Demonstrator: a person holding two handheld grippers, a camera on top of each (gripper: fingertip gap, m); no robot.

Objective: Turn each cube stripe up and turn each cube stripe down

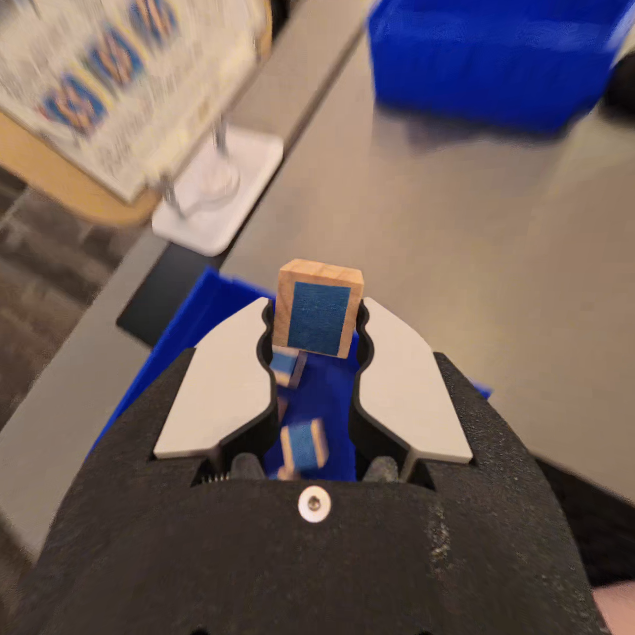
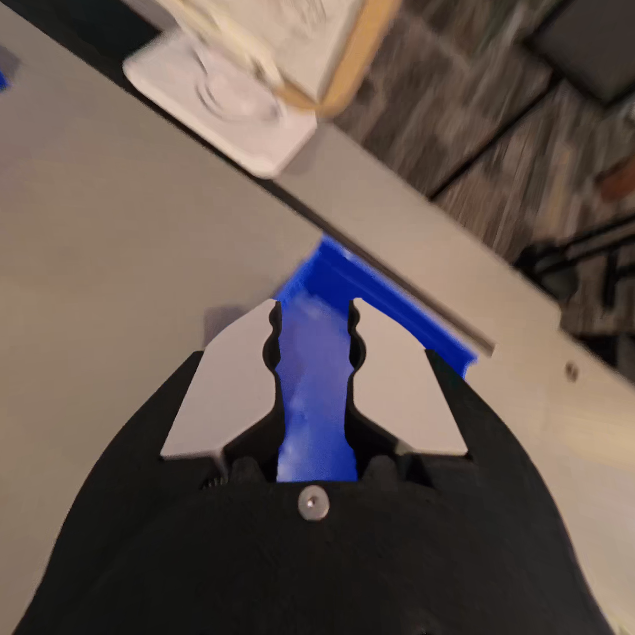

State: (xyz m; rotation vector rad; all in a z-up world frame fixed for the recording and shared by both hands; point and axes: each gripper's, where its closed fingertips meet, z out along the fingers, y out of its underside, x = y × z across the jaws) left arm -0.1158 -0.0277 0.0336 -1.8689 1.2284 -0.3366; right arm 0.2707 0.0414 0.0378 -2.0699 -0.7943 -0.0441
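Observation:
My left gripper (image 1: 315, 309) is shut on a wooden cube (image 1: 318, 307), both pads pressed on its sides. The cube's blue striped face looks back at the camera and a bare wood face is on top. I hold it above a blue bin (image 1: 213, 309) in which more wooden cubes with blue stripes (image 1: 302, 446) lie. My right gripper (image 2: 315, 309) is open with nothing between its fingers. It hangs over a blue bin (image 2: 343, 285) whose floor shows between the jaws. Both views are blurred by motion.
A grey table (image 1: 412, 223) carries a second blue bin (image 1: 481, 58) at the far right and a white stand base (image 1: 223, 192) holding a printed sign (image 1: 103, 86). The table's edge (image 2: 395, 213) runs near the bin, with dark carpet (image 2: 481, 120) beyond.

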